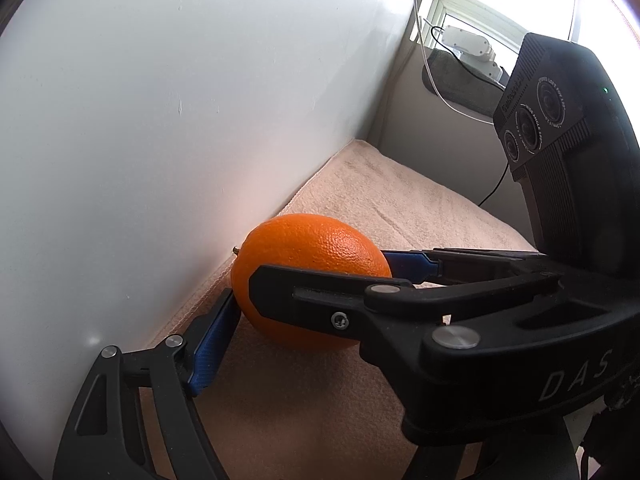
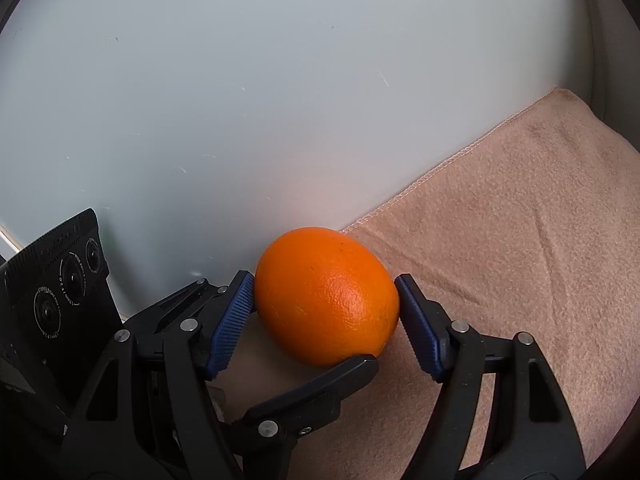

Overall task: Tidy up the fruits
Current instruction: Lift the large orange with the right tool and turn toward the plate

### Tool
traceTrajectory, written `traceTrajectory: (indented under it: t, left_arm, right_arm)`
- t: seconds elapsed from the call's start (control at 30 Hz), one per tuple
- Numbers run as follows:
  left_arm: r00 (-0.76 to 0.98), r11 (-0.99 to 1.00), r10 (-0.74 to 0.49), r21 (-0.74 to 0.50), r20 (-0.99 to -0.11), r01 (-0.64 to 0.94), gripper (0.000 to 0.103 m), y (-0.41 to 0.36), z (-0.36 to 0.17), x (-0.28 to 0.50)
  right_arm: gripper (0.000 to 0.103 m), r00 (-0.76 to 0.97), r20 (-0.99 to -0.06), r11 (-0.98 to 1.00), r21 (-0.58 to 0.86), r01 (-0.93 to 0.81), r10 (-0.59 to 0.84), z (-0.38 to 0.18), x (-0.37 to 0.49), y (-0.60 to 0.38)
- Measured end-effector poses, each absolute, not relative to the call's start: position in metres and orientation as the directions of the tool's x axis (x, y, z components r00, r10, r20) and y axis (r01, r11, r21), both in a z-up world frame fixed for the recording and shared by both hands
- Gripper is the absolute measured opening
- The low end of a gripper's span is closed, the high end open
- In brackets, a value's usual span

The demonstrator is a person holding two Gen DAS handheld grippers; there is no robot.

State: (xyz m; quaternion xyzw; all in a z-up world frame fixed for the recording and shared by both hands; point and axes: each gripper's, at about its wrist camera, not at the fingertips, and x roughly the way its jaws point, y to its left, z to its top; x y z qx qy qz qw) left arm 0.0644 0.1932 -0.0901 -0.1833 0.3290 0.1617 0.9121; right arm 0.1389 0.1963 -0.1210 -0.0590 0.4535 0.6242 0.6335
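Observation:
One orange [image 1: 304, 256] lies on a peach towel [image 1: 400, 208] against a white wall. It also shows in the right wrist view [image 2: 326, 300]. My right gripper [image 2: 326, 320] has both blue pads [image 2: 234, 320] pressed on the orange's sides. My left gripper [image 1: 308, 304] also reaches around the orange: its left blue pad [image 1: 216, 344] touches the fruit low down, and its right finger is hidden behind the right gripper [image 1: 320, 300], which crosses in front.
The white wall [image 1: 180, 100] stands right behind the orange. The towel [image 2: 520, 220] stretches off to the right. A window sill with a white device [image 1: 468, 42] and cables lies beyond the towel's far end.

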Motion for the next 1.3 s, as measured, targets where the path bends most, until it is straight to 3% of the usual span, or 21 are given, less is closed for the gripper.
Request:
traceTrajectory:
  t: [0.63,1.3]
  left_arm:
    - [0.793,0.927,0.133,-0.207,-0.595,-0.311,0.076,0.146,-0.057,0.049]
    - [0.861,0.978,-0.006,-0.181,-0.509,-0.101,0.076,0.051,-0.019,0.068]
  right_arm:
    - [0.074,-0.092,-0.610,0.276,0.481,-0.832,0.787,-0.089,0.109,0.118]
    - [0.074,0.114,-0.544,0.416,0.474,-0.776,0.831,-0.008,0.153,-0.025]
